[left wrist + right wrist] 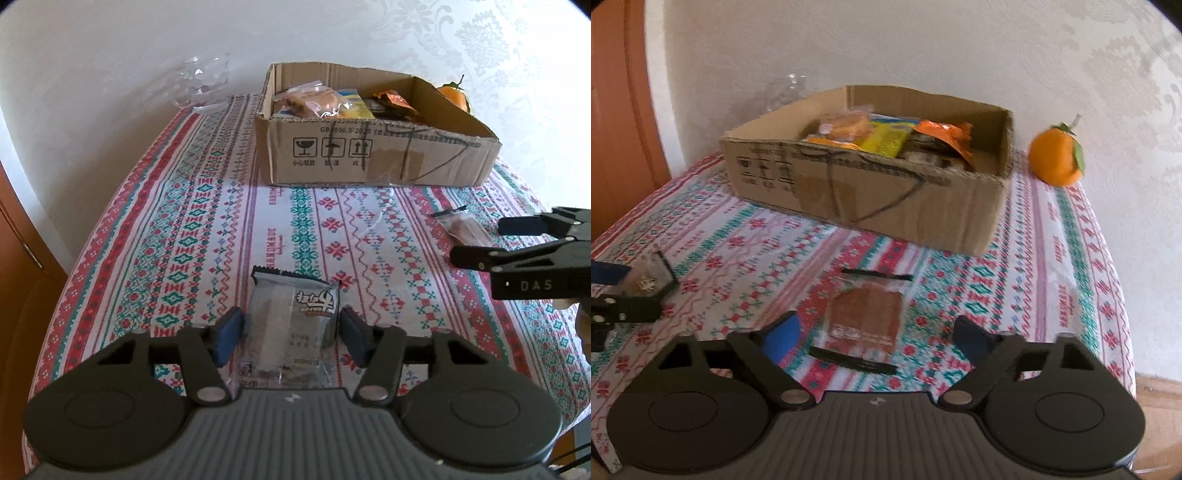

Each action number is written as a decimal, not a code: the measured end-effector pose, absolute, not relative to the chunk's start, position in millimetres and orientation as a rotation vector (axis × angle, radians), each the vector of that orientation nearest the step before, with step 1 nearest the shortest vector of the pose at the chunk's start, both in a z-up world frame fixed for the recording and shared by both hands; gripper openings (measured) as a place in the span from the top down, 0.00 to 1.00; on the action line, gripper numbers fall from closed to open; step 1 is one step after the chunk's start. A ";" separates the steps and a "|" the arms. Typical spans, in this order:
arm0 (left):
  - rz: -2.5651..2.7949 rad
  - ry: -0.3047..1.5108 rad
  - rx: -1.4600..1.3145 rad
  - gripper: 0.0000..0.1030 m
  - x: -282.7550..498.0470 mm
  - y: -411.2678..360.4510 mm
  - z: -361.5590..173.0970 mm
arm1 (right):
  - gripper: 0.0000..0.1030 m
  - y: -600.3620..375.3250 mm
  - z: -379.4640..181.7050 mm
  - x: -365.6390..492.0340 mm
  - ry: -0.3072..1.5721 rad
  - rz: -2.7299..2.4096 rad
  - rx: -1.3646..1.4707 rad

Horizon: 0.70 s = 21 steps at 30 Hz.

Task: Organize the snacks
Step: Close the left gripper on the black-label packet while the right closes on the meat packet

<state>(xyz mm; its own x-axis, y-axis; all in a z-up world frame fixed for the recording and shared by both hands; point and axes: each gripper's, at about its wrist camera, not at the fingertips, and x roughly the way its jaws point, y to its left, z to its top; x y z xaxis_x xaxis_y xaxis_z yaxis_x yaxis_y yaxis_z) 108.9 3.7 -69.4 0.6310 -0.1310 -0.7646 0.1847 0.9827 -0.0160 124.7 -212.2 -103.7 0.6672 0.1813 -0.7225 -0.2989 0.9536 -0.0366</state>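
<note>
Your left tool (290,334) stands open around the grey snack packet (293,317), its pads just beside the wrapper without pressing it; the packet lies on the tabletop (177,229) in front of the cardboard box (369,155). Your right tool (877,338) is spread wide over the clear-wrapped brown snack (864,319), also in front of the box. An orange (1057,155) sits beside the box.

We see a counter cloth (184,206) banded in red, teal and white folk motifs, a plain brown cardboard box (369,162) with black print and scrawl, a grey snack packet (291,317), a clear-wrapped reddish-brown snack (864,317), a bright orange fruit (1056,158) with green leaves, and black tools with blue pads (227,336).
</note>
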 end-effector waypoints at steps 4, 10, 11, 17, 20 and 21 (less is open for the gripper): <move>-0.192 0.864 0.070 0.45 109.7 4.3 -70.1 | 0.40 -206.0 -100.2 122.9 0.791 0.282 -0.163; -0.210 0.863 0.076 0.53 109.8 4.1 -69.1 | 0.50 -203.3 -97.4 120.4 0.799 0.269 -0.169; -0.213 0.865 0.077 0.54 110.3 4.4 -68.7 | 0.50 -203.5 -96.8 120.3 0.802 0.267 -0.168; -0.234 0.887 0.064 0.55 111.8 7.6 -67.4 | 0.50 -205.4 -88.7 117.7 0.797 0.274 -0.164; -0.242 0.891 0.069 0.55 111.1 8.4 -64.9 | 0.50 -205.6 -83.0 115.3 0.790 0.285 -0.166; -0.243 0.890 0.072 0.55 110.6 8.4 -63.7 | 0.50 -205.7 -80.9 114.3 0.787 0.287 -0.168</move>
